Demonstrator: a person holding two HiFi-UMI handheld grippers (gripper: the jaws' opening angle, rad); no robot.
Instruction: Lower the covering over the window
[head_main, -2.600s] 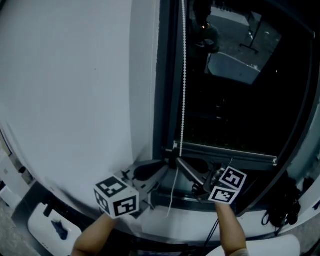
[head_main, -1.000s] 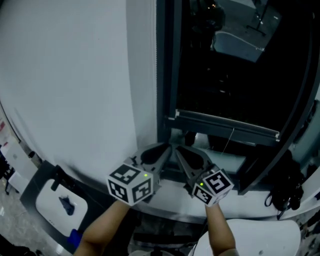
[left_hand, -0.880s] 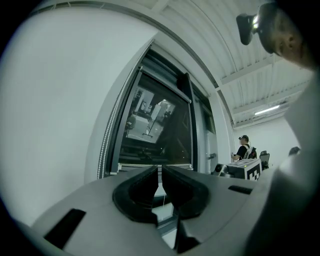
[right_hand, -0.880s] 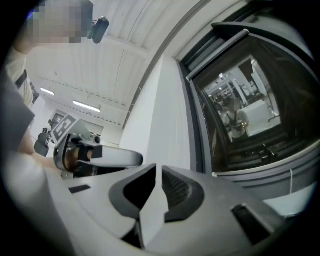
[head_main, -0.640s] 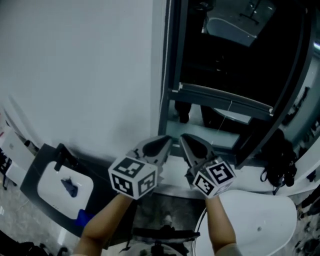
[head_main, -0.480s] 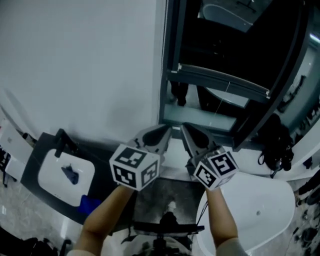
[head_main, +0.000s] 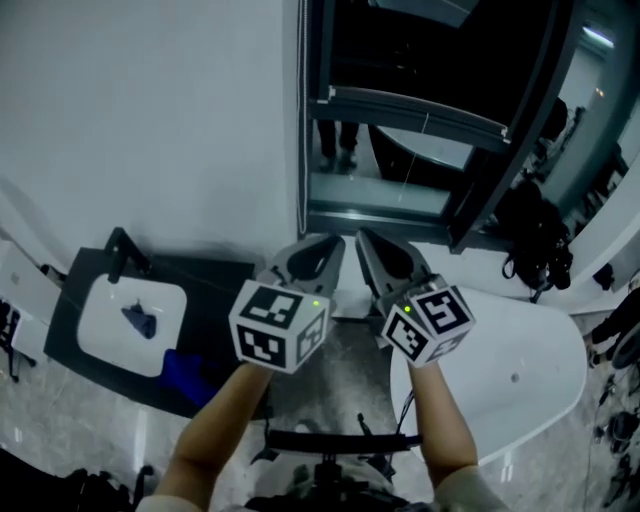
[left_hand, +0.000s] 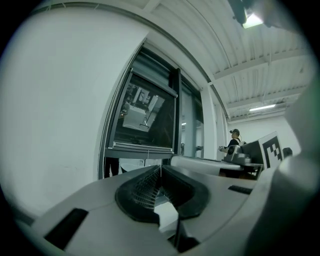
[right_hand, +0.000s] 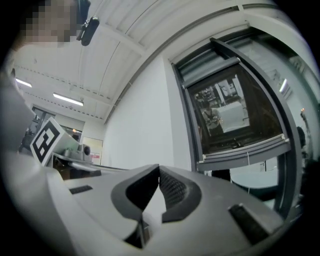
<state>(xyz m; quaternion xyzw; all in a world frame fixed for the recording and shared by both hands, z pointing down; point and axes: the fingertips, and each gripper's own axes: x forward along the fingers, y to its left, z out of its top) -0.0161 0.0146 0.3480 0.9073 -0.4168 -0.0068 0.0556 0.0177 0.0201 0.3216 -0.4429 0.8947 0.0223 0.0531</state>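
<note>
The window is dark, with a blind drawn partway down it. The blind's bottom bar hangs above the sill, a thin cord dangling from it, and a bead chain runs down the frame's left side. My left gripper and right gripper are side by side in front of the sill, apart from blind and chain. The left gripper is shut and holds nothing. The right gripper has just been closing and is shut, nothing between its jaws. Both gripper views show the bar some way ahead.
A black-edged white tray with a small blue thing sits low left, with a blue object beside it. A white round table stands to the right, and a dark bag hangs by the window frame. A person stands far off.
Both grippers have pulled back from the window, side by side. The right gripper's jaws have closed. The head view has swung down, so more floor, tray and table show.
</note>
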